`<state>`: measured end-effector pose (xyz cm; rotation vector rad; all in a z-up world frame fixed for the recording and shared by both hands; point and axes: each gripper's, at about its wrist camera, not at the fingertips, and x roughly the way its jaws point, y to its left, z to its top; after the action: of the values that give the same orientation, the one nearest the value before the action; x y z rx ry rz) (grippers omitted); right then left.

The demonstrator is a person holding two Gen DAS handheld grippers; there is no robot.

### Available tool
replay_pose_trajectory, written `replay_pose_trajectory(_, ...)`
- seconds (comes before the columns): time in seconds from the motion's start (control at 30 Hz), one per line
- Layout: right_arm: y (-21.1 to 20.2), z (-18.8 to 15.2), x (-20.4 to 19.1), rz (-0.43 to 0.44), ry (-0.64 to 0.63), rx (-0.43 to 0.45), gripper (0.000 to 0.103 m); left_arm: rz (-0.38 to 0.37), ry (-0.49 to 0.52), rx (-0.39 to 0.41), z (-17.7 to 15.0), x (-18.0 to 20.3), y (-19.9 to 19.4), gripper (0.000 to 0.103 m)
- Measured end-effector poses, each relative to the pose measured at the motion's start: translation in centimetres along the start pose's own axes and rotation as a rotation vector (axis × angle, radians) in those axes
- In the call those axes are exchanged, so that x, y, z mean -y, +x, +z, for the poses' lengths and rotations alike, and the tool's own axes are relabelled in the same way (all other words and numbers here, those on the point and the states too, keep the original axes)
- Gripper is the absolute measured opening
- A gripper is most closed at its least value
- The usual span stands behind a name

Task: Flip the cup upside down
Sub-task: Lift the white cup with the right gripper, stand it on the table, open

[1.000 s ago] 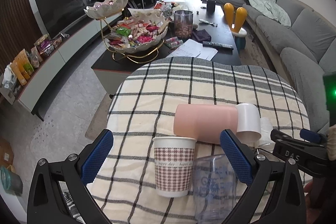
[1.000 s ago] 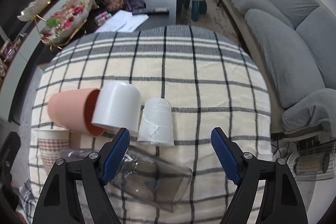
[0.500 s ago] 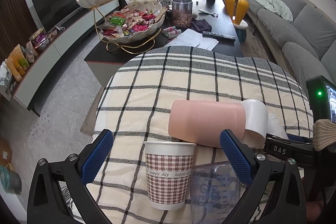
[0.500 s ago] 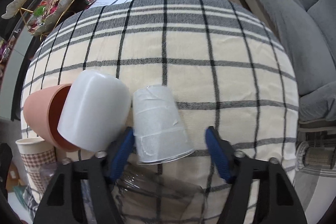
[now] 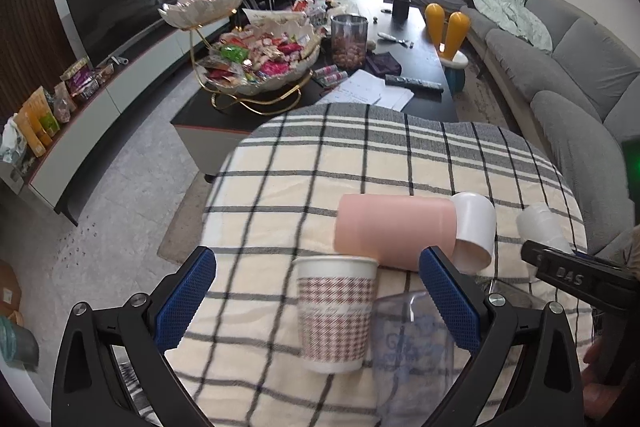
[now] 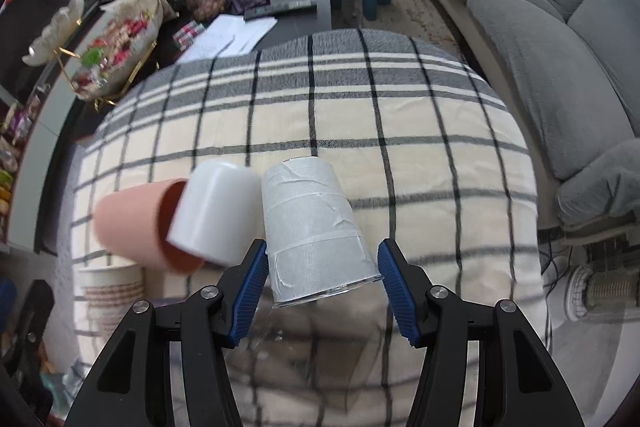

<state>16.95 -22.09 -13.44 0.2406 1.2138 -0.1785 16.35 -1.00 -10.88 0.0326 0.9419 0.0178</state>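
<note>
A tape-wrapped white cup lies on its side on the checked cloth, mouth toward the camera. My right gripper has closed its blue pads on either side of the cup's rim; they look to be touching it. The cup also shows in the left wrist view. My left gripper is open and empty, above an upright checked paper cup.
A pink cup and a plain white cup lie on their sides to the left. A clear plastic measuring cup stands beside the paper cup. The checked-cloth table drops off toward a coffee table and sofa.
My right gripper has moved forward over the taped cup and narrowed its jaws around the rim. The left gripper drew back a little and stays open.
</note>
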Motion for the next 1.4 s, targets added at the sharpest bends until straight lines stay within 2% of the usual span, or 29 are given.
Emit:
replay_pose_trajectory(0.17, -3.6, -3.9, -0.7, 0.068, 0.073, 0.022, 0.057, 0.011, -0.004, 0.028, -1.3, -2.8, -3.1, 0.103)
replay_pose_trajectory(0.4, -6.5, -10.3, -3.9, 0.109, 0.072, 0.036, 0.057, 0.029, -0.018, 0.048, -4.9, -7.6, -6.8, 0.103)
replay_pose_trajectory(0.6, -6.4, -15.2, -5.7, 0.126, 0.101, 0.013, 0.057, 0.014, -0.02, 0.036, -8.4, -10.2, -8.1, 0.103)
replay_pose_trajectory(0.83, -4.4, -20.1, -6.9, 0.155, 0.121, -0.036, 0.057, -0.002, 0.007, 0.036, -11.0, -11.0, -8.6, 0.103)
replay_pose_trajectory(1.3, 1.0, -23.6, -8.0, 0.193, 0.225, -0.18, 0.057, 0.054, -0.019, 0.0, -13.4, -13.1, -7.6, 0.103)
replay_pose_trajectory(1.4, 1.1, -23.7, -8.4, 0.188, 0.207, -0.174, 0.057, 0.056, -0.009, 0.002, -13.5, -13.0, -7.6, 0.103)
